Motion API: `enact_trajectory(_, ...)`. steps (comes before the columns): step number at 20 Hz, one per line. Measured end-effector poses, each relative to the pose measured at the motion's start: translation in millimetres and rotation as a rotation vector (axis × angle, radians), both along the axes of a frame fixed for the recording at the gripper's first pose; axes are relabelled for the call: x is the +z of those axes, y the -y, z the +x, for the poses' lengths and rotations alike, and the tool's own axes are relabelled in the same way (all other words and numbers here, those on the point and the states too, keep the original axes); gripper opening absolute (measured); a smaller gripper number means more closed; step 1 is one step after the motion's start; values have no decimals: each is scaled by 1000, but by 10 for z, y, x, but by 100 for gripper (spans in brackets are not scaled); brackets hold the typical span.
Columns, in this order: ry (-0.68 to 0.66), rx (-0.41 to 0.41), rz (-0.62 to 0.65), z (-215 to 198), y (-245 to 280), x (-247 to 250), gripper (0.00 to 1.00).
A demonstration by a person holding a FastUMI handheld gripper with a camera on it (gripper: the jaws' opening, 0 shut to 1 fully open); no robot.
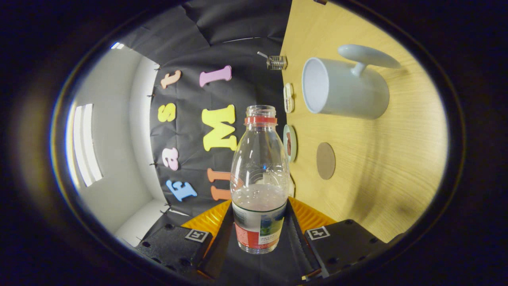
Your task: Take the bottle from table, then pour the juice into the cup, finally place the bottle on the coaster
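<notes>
Two fingers of the gripper press on either side of a clear plastic bottle with a red neck ring and no cap, clamping its labelled lower body between them, a little pale juice pooled inside. The view is rolled sideways, so the wooden table stands beside the bottle. On it, beyond the fingers, sit a pale blue mug and, nearer, a round brown coaster, both apart from the bottle.

Gripper: screwed blocks, square markers
</notes>
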State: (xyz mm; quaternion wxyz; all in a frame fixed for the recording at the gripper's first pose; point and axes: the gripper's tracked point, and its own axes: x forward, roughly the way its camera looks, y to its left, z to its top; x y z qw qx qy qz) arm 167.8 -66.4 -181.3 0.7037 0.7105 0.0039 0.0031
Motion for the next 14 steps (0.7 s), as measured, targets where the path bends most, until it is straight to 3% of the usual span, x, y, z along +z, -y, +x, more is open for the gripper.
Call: enact_trajectory(14, -4, -23, 75, 39, 43, 54, 74)
